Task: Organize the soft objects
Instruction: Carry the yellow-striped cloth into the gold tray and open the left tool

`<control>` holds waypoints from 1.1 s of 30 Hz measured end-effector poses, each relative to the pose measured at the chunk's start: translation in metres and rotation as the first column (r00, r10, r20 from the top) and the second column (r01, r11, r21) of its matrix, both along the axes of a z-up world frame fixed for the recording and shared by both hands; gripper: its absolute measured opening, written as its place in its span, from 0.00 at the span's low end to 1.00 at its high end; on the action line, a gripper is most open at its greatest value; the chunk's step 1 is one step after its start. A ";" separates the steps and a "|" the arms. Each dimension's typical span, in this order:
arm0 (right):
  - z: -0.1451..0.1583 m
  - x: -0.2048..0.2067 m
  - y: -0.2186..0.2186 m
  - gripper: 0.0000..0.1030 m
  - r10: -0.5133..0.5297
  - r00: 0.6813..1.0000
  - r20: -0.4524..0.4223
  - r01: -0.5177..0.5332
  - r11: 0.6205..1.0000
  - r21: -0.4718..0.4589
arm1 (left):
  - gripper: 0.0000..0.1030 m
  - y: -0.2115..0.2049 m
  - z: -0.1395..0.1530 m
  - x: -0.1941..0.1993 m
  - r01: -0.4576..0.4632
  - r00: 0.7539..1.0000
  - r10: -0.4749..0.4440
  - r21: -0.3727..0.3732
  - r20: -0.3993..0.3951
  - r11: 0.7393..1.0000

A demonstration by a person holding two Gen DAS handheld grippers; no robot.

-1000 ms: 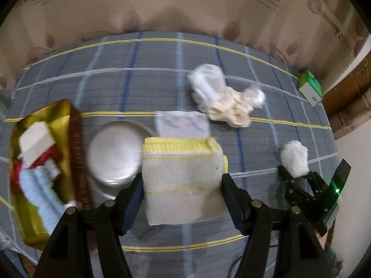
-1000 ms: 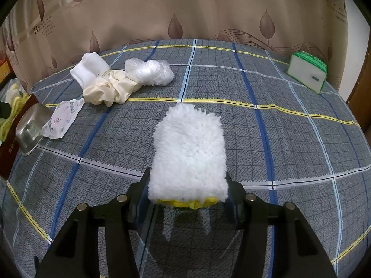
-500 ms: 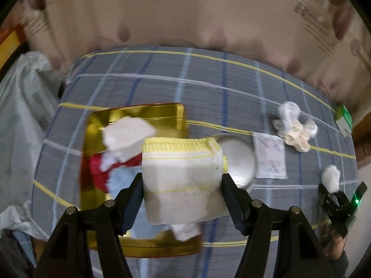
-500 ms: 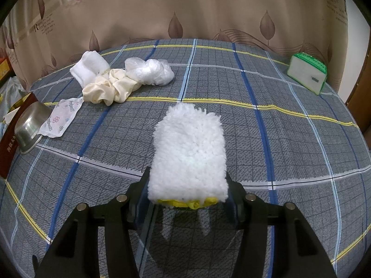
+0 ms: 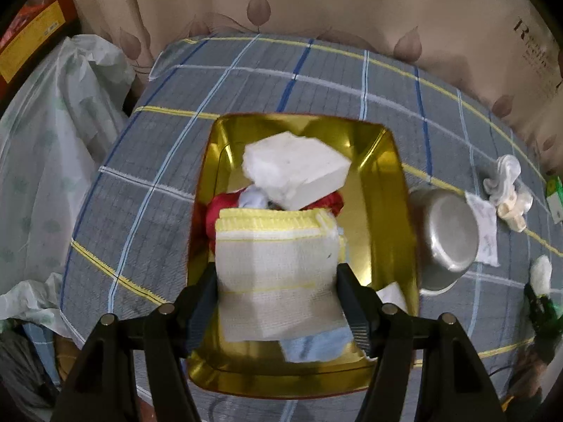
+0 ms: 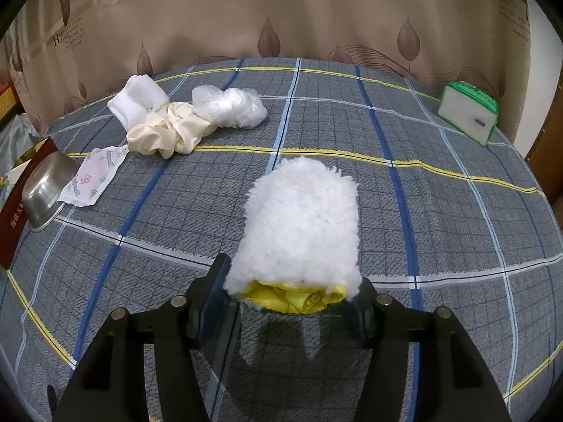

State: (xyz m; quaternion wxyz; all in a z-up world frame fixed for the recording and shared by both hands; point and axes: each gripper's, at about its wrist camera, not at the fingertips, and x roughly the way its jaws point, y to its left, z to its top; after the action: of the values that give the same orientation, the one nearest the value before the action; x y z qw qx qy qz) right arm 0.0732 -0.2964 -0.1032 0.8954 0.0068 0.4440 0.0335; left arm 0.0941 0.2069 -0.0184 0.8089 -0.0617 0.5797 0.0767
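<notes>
Over the gold tray (image 5: 394, 190), your left gripper (image 5: 276, 292) clamps the folded yellow-edged cloth (image 5: 278, 267). Your right gripper (image 6: 293, 293), jaws just eased wider, brackets the fluffy white mitt (image 6: 302, 221); grip unclear.

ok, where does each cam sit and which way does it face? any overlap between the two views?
Left wrist: on the left gripper, looking steeply down over the gold tray; its own jaws show, clamped on the folded yellow-edged cloth.
Right wrist: on the right gripper, tilted down across the plaid cover toward the curtain; its jaws show, around the fluffy white mitt.
Shared: steel bowl, the pile of white cloths, green box; the left view also catches the right gripper with the mitt.
</notes>
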 end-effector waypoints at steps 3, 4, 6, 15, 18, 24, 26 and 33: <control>0.000 0.000 0.001 0.54 0.000 1.000 0.000 0.000 1.000 0.002 | 0.65 0.005 -0.006 -0.005 0.003 1.000 -0.003 0.002 -0.005 1.000; 0.000 0.000 0.001 0.54 0.000 1.000 0.000 0.000 1.000 0.002 | 0.65 0.007 -0.007 -0.006 0.000 1.000 0.000 0.003 -0.005 1.000; 0.000 0.001 0.001 0.54 0.000 1.000 0.000 0.000 1.000 0.001 | 0.65 0.008 -0.011 -0.009 -0.002 1.000 0.002 0.006 -0.007 1.000; 0.001 0.002 0.003 0.61 0.011 1.000 0.001 -0.011 1.000 0.021 | 0.67 0.010 -0.025 -0.022 0.026 1.000 -0.026 -0.010 -0.002 1.000; 0.001 0.003 0.004 0.65 0.009 1.000 -0.002 -0.008 1.000 0.028 | 0.67 0.013 -0.024 -0.023 0.031 0.999 -0.031 -0.026 0.011 0.999; 0.003 0.007 -0.003 0.68 -0.044 0.999 -0.002 0.044 0.993 0.109 | 0.67 0.010 -0.019 -0.028 0.055 0.997 -0.055 -0.005 0.047 0.998; 0.004 0.009 -0.003 0.68 -0.059 0.998 -0.004 0.059 0.992 0.111 | 0.67 0.010 -0.018 -0.029 0.052 0.997 -0.051 -0.013 0.050 0.999; 0.006 0.013 -0.005 0.68 -0.088 0.996 -0.005 0.088 0.991 0.104 | 0.67 0.013 -0.011 -0.037 0.071 0.993 -0.068 -0.030 0.098 0.997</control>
State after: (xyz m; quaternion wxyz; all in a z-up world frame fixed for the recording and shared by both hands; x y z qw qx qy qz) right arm 0.0862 -0.3017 -0.0967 0.8942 0.0729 0.4413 0.0171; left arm 0.0570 0.2203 -0.0297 0.8370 -0.0587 0.5428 0.0355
